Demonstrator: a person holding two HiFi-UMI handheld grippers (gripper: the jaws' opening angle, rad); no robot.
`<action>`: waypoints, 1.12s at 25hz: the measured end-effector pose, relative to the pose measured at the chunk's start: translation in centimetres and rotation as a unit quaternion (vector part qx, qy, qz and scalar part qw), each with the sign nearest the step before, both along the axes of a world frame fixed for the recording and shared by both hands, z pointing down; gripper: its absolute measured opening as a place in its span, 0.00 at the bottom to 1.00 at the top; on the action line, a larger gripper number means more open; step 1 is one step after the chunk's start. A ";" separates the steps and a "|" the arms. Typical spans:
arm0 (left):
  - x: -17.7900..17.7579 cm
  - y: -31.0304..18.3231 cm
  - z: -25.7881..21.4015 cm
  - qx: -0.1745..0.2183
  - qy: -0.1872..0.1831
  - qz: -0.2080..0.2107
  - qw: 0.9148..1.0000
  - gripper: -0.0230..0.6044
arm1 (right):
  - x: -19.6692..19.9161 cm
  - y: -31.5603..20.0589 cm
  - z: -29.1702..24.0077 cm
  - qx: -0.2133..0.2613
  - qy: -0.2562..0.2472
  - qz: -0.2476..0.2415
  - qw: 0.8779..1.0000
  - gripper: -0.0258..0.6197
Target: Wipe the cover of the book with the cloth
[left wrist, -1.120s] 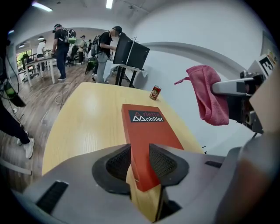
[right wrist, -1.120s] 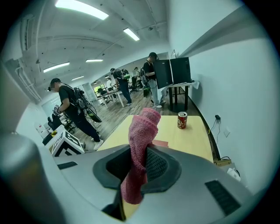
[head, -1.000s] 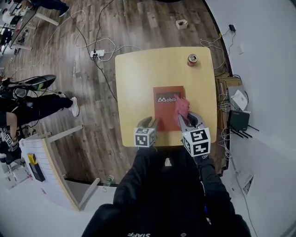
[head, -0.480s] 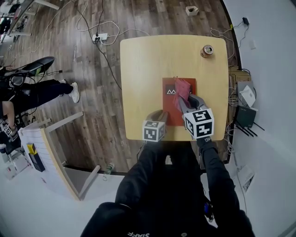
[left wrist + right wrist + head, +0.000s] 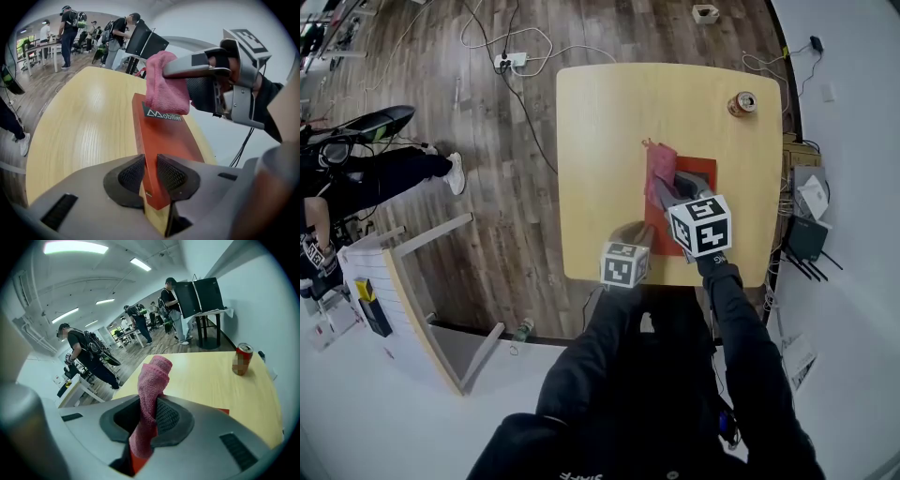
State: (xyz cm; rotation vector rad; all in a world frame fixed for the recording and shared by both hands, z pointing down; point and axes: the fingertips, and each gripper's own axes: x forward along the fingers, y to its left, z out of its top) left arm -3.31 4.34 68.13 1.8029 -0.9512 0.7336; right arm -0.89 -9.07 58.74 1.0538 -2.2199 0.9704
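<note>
Left tongs [image 5: 151, 176] closed on near edge of book [image 5: 164, 136], cover steadied. Right tongs [image 5: 147, 416] clamped on pink cloth [image 5: 152, 376], cloth touching cover toward 11 o'clock, by logo. Wiping judged under way. Next: cloth to be drawn across bare right side, pressure even. Book: red, thin, white logo, laid on desk [image 5: 600, 141], 3 o'clock of centre. Can [image 5: 742, 103] at 1 o'clock corner, well apart.

In the head view, the cloth [image 5: 659, 175] and the right gripper [image 5: 668, 187] covered most of the book [image 5: 705, 167], and the left gripper [image 5: 637, 234] hid its near corner. In the right gripper view, only a red sliver of the book showed past the gripper's body. The label on the can [image 5: 242, 359] was blurred.
</note>
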 end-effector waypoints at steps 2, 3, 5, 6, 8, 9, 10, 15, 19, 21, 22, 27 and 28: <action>-0.1 0.0 0.0 -0.002 -0.003 0.000 1.000 0.20 | -0.8 -0.3 1.0 -0.011 -0.006 -0.004 1.000 0.16; -0.2 0.0 0.0 -0.004 -0.004 0.000 1.000 0.20 | -1.0 -0.4 1.5 -0.017 -0.008 -0.004 1.000 0.16; -0.3 0.0 -0.2 -0.006 -0.003 0.001 1.000 0.20 | -1.3 -0.4 2.5 -0.030 -0.009 -0.003 1.000 0.16; -0.2 -0.1 -0.3 -0.005 -0.001 0.001 1.000 0.20 | -1.3 -0.5 3.0 -0.035 -0.008 -0.003 0.999 0.16; -0.1 -0.3 -0.4 -0.003 -0.001 0.003 1.000 0.20 | -0.9 -0.6 3.8 -0.041 -0.005 0.001 0.999 0.16; -0.1 -0.3 -0.3 -0.002 -0.002 0.004 1.000 0.20 | -0.7 -0.7 4.1 -0.043 -0.003 0.004 0.999 0.16; -0.1 -0.3 -0.3 -0.002 -0.003 0.004 1.000 0.20 | -0.4 -0.7 4.4 -0.045 0.000 0.007 0.999 0.16; -0.2 0.0 -0.3 -0.004 -0.007 0.010 1.000 0.20 | 1.4 -0.3 5.4 -0.051 0.017 0.020 0.998 0.16; -0.2 0.0 -0.1 -0.003 -0.007 0.009 1.000 0.20 | 2.9 0.0 5.8 -0.052 0.028 0.029 0.998 0.16; -0.3 0.0 -0.2 -0.002 -0.007 0.009 1.000 0.20 | 3.5 0.1 5.8 -0.052 0.033 0.033 0.998 0.16; -0.3 0.0 -0.3 -0.001 -0.007 0.009 1.000 0.20 | 3.8 0.2 5.9 -0.052 0.035 0.035 0.997 0.16; -0.4 -0.1 -0.2 -0.001 -0.013 0.012 1.000 0.21 | 5.5 0.3 6.1 -0.051 0.043 0.047 0.997 0.16; -0.4 -0.1 -0.2 -0.002 -0.014 0.012 1.000 0.21 | 5.9 0.3 6.1 -0.051 0.044 0.049 0.997 0.16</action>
